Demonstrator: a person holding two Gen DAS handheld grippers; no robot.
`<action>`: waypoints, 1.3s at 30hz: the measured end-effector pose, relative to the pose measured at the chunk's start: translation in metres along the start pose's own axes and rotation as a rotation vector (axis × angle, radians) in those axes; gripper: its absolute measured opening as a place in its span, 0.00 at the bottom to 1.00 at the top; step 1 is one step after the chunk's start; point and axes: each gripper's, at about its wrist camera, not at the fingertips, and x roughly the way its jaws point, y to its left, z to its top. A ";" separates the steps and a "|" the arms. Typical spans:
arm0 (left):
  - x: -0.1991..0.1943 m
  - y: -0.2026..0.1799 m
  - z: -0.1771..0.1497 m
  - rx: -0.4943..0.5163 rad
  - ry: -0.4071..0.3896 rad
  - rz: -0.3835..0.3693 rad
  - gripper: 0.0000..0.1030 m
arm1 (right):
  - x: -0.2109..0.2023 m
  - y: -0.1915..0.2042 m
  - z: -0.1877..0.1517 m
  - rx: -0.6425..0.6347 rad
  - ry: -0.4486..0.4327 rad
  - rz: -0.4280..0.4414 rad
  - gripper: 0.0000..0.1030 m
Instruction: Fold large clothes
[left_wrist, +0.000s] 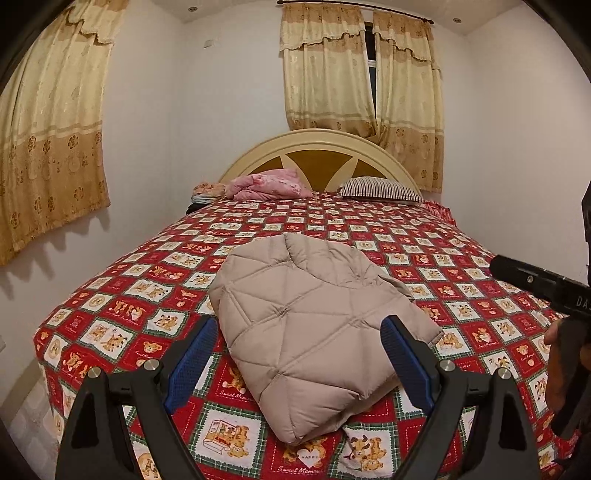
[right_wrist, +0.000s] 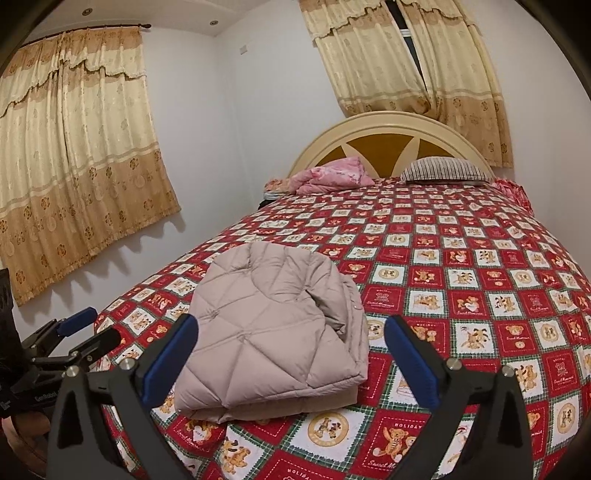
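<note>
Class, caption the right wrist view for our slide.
Open right tongs frame a folded quilted jacket on the patterned bedspread.

You see: jacket (left_wrist: 314, 332) quilted matt cloth | bedspread (left_wrist: 461, 266) printed cotton-like cloth | headboard (left_wrist: 317, 142) smooth glossy wood | pads (left_wrist: 194, 363) ribbed blue rubber

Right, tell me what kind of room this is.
A bedroom, most likely in a home: a large bed with a red teddy-bear bedspread, an arched headboard with a striped pillow against it, and patterned curtains over the window. A folded quilted jacket lies on the bed.
</note>
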 end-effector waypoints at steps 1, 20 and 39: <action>0.000 0.000 0.000 0.001 0.002 0.001 0.88 | -0.001 0.000 0.000 0.003 -0.007 0.002 1.00; 0.001 -0.010 -0.001 0.024 0.011 0.017 0.88 | -0.012 -0.009 -0.001 0.017 -0.034 -0.003 1.00; -0.003 -0.012 0.002 0.026 -0.002 0.057 0.91 | -0.019 -0.006 0.000 0.008 -0.044 0.008 1.00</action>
